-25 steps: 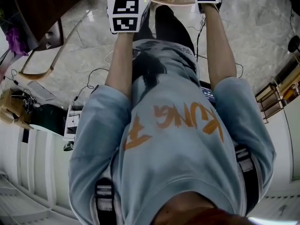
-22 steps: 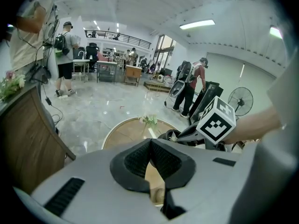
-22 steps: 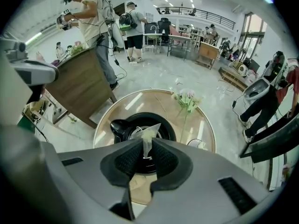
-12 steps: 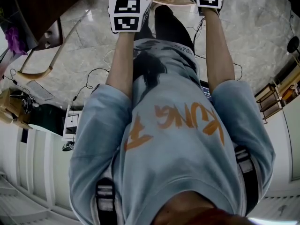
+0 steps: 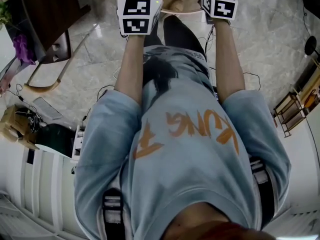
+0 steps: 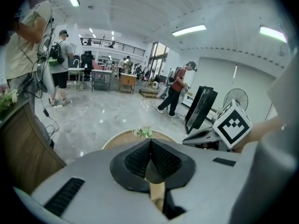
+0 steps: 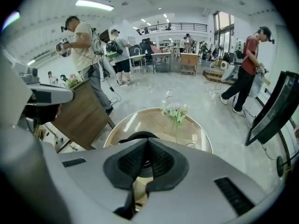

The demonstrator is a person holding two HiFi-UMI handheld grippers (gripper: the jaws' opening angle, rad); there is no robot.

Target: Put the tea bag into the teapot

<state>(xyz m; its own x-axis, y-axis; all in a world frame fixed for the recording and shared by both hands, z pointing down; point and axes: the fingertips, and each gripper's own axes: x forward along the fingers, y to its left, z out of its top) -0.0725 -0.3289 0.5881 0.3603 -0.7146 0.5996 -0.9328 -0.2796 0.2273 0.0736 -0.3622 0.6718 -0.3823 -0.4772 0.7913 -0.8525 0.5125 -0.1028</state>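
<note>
Nearest the head camera, the operator's light-blue sweatshirt (image 5: 190, 159) fills the view, with both forearms extended forward and the marker cubes level with each other. This posture places both tools ahead of the body, over the work area.

The left tool (image 6: 150, 143) is clenched: its ribbed pads meet along one seam and nothing is between them. The right tool (image 7: 148, 143) is likewise clenched and carries nothing. Neither tool grasps a task item, so the pickup is judged not yet begun.

Beyond the jaws lies a round wooden tabletop (image 7: 154, 120). Directly behind the right tool's tips a dark round vessel (image 7: 135, 136) stands on it, judged to be the teapot; the jaws cover most of it. The tea bag cannot be identified in any view; it is probably hidden below the tool bodies. A flower sprig (image 7: 175, 111) stands upright near the centre, well clear of the vessel.

Further out, a wooden cabinet (image 7: 81, 113) stands to the left and a black monitor (image 7: 275, 108) to the right. Other people (image 7: 86, 50) stand across the grey floor (image 7: 196, 94), well apart from the work area.
</note>
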